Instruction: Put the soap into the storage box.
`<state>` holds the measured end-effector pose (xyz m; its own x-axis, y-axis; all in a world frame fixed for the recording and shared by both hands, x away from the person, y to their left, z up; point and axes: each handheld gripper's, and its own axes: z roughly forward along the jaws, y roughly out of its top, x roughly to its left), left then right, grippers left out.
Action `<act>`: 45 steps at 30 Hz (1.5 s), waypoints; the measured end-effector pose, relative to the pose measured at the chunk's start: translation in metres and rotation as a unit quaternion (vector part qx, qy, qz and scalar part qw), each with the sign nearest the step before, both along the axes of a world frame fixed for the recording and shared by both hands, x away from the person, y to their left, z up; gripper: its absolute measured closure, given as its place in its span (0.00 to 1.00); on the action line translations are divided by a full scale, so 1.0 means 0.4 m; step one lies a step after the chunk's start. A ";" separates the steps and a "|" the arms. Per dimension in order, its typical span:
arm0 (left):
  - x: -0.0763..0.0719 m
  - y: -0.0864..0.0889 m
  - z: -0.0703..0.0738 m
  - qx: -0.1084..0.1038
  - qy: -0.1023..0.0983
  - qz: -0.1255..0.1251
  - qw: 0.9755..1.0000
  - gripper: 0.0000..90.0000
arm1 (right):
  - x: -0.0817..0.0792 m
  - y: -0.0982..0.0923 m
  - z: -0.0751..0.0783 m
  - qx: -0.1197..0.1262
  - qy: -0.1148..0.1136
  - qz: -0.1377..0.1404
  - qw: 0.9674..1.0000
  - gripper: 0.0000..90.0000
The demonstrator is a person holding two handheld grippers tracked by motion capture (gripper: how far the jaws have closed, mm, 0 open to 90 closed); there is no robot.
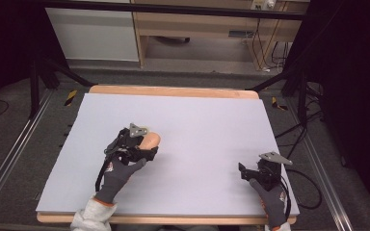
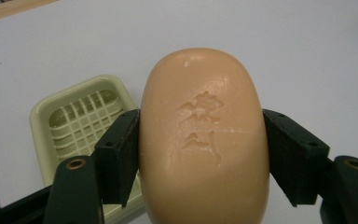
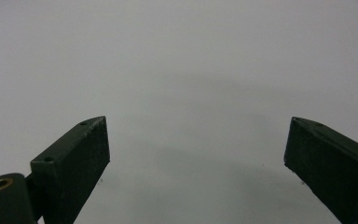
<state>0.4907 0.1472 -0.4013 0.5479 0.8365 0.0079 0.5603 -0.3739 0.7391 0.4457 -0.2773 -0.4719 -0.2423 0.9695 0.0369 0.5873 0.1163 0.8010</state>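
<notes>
Here the left gripper pinches a peach-coloured soap bar across its narrow width, one jaw flat against each long side, probably because the rounded, slick bar would squirt out of a grip on its ends. In the high view the soap sits at about nine o'clock from the middle of the white table. The pale green soap dish, slotted for draining, lies on the table beyond and below the bar, at about ten o'clock from it in the left gripper view; it looks like the destination. The right gripper idles at four o'clock, its jaws spread wide over bare surface, out of the way.
</notes>
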 end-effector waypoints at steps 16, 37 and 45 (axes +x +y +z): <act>0.036 0.032 -0.009 0.002 -0.001 0.027 1.000 0.35 | 0.000 0.003 0.001 -0.004 -0.004 0.003 1.000 0.08; 0.090 0.056 -0.032 0.008 0.003 0.056 0.998 0.35 | 0.000 0.005 0.002 -0.001 -0.001 0.003 1.000 0.08; 0.110 0.079 -0.053 0.006 0.005 0.075 0.997 0.35 | 0.001 0.006 0.000 -0.002 -0.001 0.003 1.000 0.08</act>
